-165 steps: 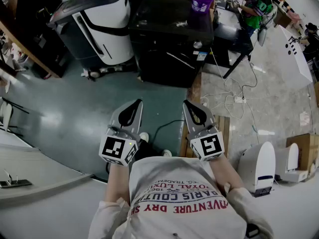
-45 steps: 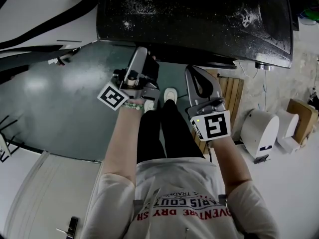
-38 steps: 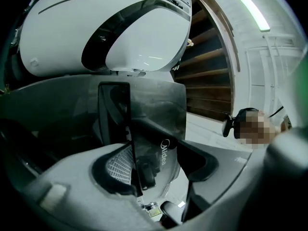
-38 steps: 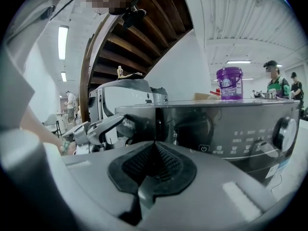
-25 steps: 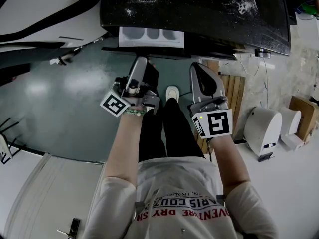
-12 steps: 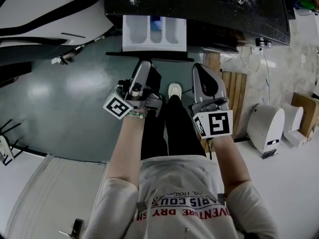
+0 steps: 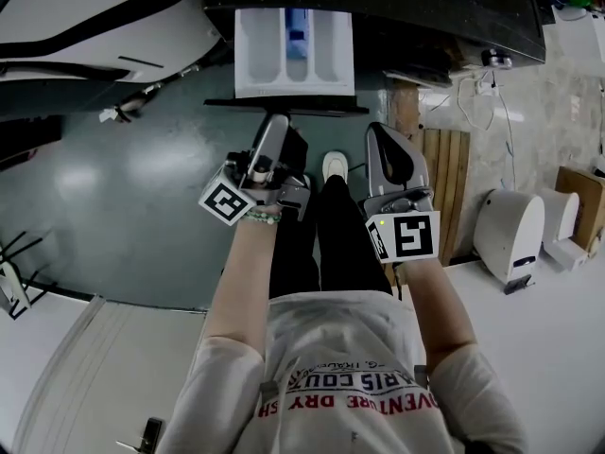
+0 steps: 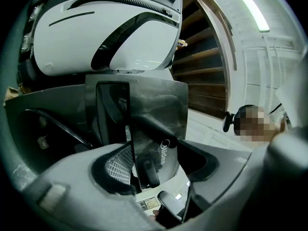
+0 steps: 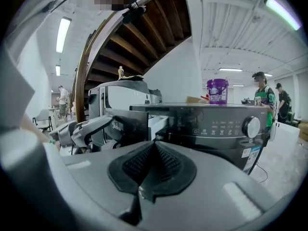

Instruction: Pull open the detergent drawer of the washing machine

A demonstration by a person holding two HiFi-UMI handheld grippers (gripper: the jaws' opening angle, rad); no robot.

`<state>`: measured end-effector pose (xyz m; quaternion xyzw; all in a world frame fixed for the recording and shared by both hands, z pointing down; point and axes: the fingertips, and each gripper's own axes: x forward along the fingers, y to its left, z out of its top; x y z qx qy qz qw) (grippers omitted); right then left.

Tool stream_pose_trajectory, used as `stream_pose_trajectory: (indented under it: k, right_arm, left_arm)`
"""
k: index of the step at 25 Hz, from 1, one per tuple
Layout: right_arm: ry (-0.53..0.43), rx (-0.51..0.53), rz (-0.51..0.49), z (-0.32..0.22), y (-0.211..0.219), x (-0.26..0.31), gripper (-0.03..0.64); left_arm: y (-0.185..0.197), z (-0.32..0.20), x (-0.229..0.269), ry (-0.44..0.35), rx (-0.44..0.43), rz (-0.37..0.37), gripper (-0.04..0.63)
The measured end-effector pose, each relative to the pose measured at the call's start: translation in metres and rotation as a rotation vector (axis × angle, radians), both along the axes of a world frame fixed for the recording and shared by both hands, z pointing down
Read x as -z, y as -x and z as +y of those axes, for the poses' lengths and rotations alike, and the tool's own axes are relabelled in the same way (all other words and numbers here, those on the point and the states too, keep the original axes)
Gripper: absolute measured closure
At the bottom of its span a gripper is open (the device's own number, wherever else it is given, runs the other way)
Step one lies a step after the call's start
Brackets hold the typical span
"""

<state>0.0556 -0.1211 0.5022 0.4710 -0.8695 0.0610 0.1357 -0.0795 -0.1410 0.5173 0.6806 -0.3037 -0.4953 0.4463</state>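
Note:
The black washing machine (image 7: 406,8) fills the top of the head view. Its white detergent drawer (image 7: 269,60) sticks out toward me, with a blue insert (image 7: 297,31) in the middle compartment. The drawer's dark front panel (image 8: 154,109) runs between the jaws of my left gripper (image 8: 149,163), which is shut on it. In the head view the left gripper (image 7: 278,123) meets that front edge. My right gripper (image 7: 386,142) hangs beside it, shut and empty, its pads together (image 9: 154,146). The right gripper view shows the drawer (image 9: 156,121) pulled out of the machine (image 9: 216,126).
A large white appliance (image 7: 95,17) stands to the left of the machine. A wooden pallet (image 7: 444,178) and white devices (image 7: 510,235) lie to the right. A purple bucket (image 9: 217,90) sits on the machine. People (image 9: 262,93) stand far behind it.
The drawer has slid farther out of the machine, showing its compartments and blue insert. Both grippers have moved back toward my body, the left one with the drawer front.

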Motion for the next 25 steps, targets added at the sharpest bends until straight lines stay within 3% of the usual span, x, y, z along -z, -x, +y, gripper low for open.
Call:
stream_pose_trajectory:
  k: [15, 20, 25]
  right_arm:
    - [-0.022, -0.048, 0.007, 0.032, -0.012, 0.009, 0.615]
    - [-0.031, -0.060, 0.000, 0.031, -0.012, 0.017, 0.615]
    - [-0.065, -0.035, -0.006, 0.026, 0.000, 0.038, 0.615]
  left_arm:
    - [-0.002, 0.018, 0.001, 0.018, -0.013, 0.005, 0.299]
    - [-0.003, 0.022, -0.005, 0.094, -0.011, -0.008, 0.251]
    - [-0.005, 0.030, -0.002, 0.168, -0.017, -0.103, 0.213]
